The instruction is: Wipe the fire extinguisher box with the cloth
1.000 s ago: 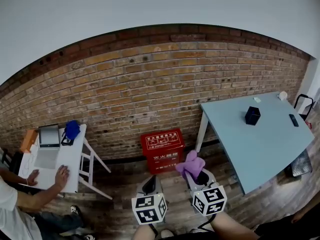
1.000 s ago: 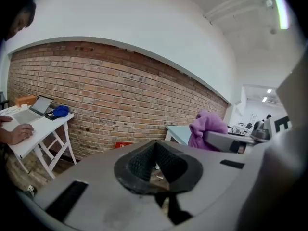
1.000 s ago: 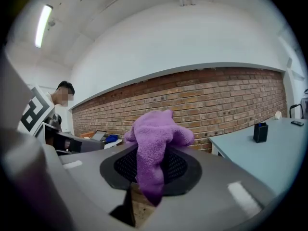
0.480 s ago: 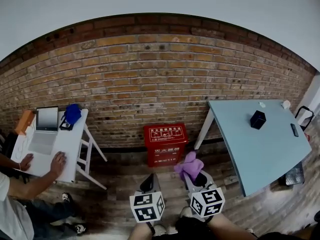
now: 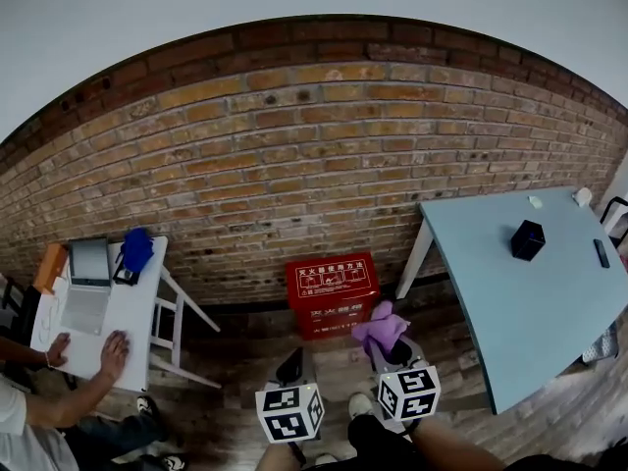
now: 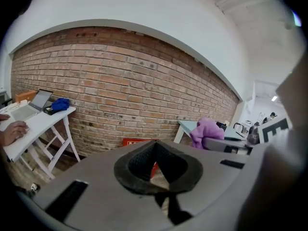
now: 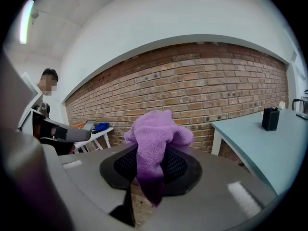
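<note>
My right gripper (image 7: pixel 151 166) is clamped on the purple cloth (image 7: pixel 156 134). The cloth is pinched between the dark ribbed pads (image 7: pixel 175 167), bunches up above them in a soft lump, and a darker tail hangs down through the gap. In the head view, that gripper (image 5: pixel 393 349) sits low and right of centre, with the cloth (image 5: pixel 382 326) covering its tips.

My left gripper (image 6: pixel 154 150) is closed with nothing in it. Its pads meet at the tips (only a wedge of floor and a sliver of red show lower down between them). In the head view it (image 5: pixel 290 365) hangs just left of the right one, both low in the picture.

The fire extinguisher box (image 5: pixel 332 293) stands on the floor against the brick wall (image 5: pixel 324 165), ahead of both grippers and roughly between their lines. The cloth is near the box's lower right corner but not touching it. From the left gripper view, the box (image 6: pixel 132 141) peeks out just left of the jaw housing.

Further out, a pale blue table (image 5: pixel 535 302) stands on the right and carries a small black cup (image 5: pixel 527 239). On the left, a white desk (image 5: pixel 126 307) holds a laptop (image 5: pixel 86 281) and a blue bundle (image 5: pixel 136 250), and another person's hand (image 5: pixel 115 345) rests on it.
</note>
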Demonstrator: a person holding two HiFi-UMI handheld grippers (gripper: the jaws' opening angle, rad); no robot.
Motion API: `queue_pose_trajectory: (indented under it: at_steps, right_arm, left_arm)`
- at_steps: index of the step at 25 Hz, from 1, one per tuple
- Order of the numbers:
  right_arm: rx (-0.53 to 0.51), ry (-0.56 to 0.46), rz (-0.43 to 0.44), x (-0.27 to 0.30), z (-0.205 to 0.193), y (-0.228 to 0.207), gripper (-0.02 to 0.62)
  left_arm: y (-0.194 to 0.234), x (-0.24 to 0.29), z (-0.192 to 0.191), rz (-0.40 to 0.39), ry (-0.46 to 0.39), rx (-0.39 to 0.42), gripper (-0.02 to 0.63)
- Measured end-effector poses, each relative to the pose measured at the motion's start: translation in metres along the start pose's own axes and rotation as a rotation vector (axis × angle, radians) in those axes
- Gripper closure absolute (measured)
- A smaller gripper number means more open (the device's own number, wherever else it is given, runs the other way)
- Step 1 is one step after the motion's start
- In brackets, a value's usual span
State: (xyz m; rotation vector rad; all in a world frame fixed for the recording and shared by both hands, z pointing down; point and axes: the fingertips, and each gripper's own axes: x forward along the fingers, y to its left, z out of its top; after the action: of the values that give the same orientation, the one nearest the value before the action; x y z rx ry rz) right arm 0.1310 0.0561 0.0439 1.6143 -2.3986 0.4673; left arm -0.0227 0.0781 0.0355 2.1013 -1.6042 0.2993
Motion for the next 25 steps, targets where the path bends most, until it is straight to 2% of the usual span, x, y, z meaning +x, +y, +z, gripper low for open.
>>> queue_pose_trajectory:
  at_steps: [6, 11, 18, 21, 25]
  right_arm:
    - [0.059, 0.035, 0.000, 0.058, 0.004, -0.061, 0.495]
    - [0.059, 0.136, -0.026, 0.093, -0.028, -0.109, 0.495]
    - [0.049, 0.261, -0.038, 0.153, -0.113, -0.135, 0.495]
    - [0.033, 0.297, -0.049, 0.180, -0.167, -0.143, 0.495]
    - [0.001, 0.274, -0.079, 0.228, -0.237, -0.167, 0.495]
  left_arm:
    - [-0.005, 0.074, 0.028, 0.030, 0.045, 0.016, 0.600]
    - [-0.008, 0.117, 0.017, 0.043, 0.099, 0.015, 0.600]
    - [0.023, 0.185, -0.051, 0.044, 0.184, -0.051, 0.600]
    - [0.040, 0.217, -0.086, 0.025, 0.171, -0.075, 0.600]
    - [0.063, 0.273, -0.150, -0.013, 0.140, -0.083, 0.600]
